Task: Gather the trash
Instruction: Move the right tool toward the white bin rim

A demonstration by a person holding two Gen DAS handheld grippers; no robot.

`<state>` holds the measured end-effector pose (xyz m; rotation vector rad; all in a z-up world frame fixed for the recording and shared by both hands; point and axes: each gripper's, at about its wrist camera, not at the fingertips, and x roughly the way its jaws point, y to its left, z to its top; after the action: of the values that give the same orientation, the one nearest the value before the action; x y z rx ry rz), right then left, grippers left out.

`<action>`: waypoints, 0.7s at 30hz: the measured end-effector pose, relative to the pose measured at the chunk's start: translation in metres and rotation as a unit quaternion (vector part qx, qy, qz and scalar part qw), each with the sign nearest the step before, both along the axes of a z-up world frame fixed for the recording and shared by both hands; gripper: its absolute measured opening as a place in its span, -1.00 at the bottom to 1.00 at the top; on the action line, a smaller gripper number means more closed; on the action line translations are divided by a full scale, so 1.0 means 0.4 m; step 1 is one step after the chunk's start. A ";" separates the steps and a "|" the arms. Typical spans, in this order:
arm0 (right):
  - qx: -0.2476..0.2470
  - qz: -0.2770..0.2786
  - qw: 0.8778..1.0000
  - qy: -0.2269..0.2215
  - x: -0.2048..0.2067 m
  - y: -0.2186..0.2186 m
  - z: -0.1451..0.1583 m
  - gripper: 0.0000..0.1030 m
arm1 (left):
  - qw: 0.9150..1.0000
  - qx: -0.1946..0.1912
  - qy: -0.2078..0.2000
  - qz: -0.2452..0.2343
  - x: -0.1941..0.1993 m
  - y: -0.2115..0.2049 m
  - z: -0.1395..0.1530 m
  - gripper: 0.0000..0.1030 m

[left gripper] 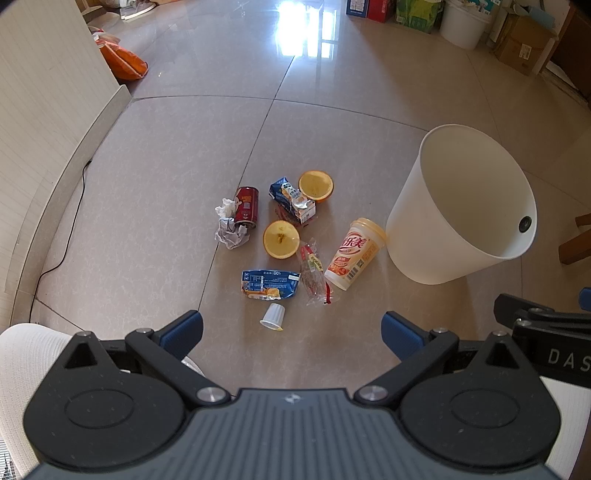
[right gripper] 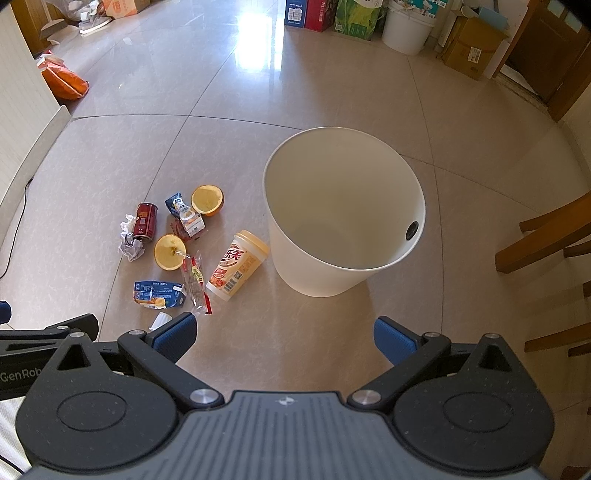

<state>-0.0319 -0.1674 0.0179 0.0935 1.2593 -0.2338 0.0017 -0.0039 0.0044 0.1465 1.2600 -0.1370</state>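
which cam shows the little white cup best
The left wrist view: the small white cup lies in full sight on the floor between the open blue fingers. In the right wrist view the cup is half hidden behind that gripper's left finger.

The floor (right gripper: 332,92) is glossy beige tile with thin grout lines, and a bright patch of daylight glares off it toward the far end. Along the left runs a pale ribbed wall (left gripper: 40,122) with a black cable (left gripper: 70,229) trailing at its foot and an orange bag (left gripper: 123,61) lying farther back. Cardboard boxes (right gripper: 471,46), coloured cartons (right gripper: 314,14) and a white bucket (right gripper: 404,31) line the far side, and wooden chair frames (right gripper: 550,240) stand at the right.
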 end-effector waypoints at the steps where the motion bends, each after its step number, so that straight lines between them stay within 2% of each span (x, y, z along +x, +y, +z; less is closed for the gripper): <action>1: 0.000 0.000 1.000 0.000 -0.001 0.002 -0.001 1.00 | 1.000 0.000 0.000 0.000 0.000 0.000 0.000 0.98; 21: 0.000 -0.003 1.000 -0.005 0.004 0.000 0.005 1.00 | 1.000 -0.009 -0.003 0.002 0.004 0.000 0.008 0.98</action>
<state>-0.0301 -0.1674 0.0199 0.0982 1.2501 -0.2372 0.0032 -0.0040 0.0078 0.1279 1.2531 -0.1437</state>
